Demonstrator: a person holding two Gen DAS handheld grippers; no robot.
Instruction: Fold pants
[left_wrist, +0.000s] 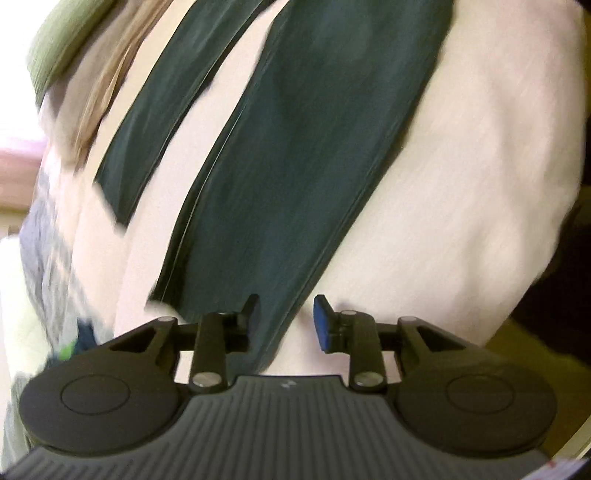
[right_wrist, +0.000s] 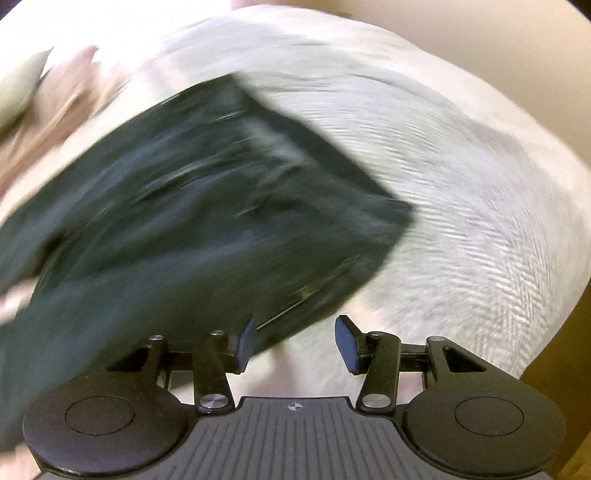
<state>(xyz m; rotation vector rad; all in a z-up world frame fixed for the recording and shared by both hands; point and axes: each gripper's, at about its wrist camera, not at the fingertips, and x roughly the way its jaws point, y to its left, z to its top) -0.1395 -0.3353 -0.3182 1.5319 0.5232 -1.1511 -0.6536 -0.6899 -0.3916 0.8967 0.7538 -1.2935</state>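
Pants (left_wrist: 295, 155), one dark pair, on one white bedspread (left_wrist: 461, 184); both hand-held grippers released.

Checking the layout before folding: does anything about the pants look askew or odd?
Nothing damaged. The dark pants lie diagonally on the white bedspread, with the two legs splayed apart by a wedge of bedspread rather than stacked. Both views are motion-blurred, so finer wrinkles can't be judged.

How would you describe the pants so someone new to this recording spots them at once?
Start from the white bedspread filling both wrist views. The pants lie spread on it, two legs running diagonally in the left view. They are the only dark teal-green cloth there; the items at the bed's far edge are pale green, tan and grey.
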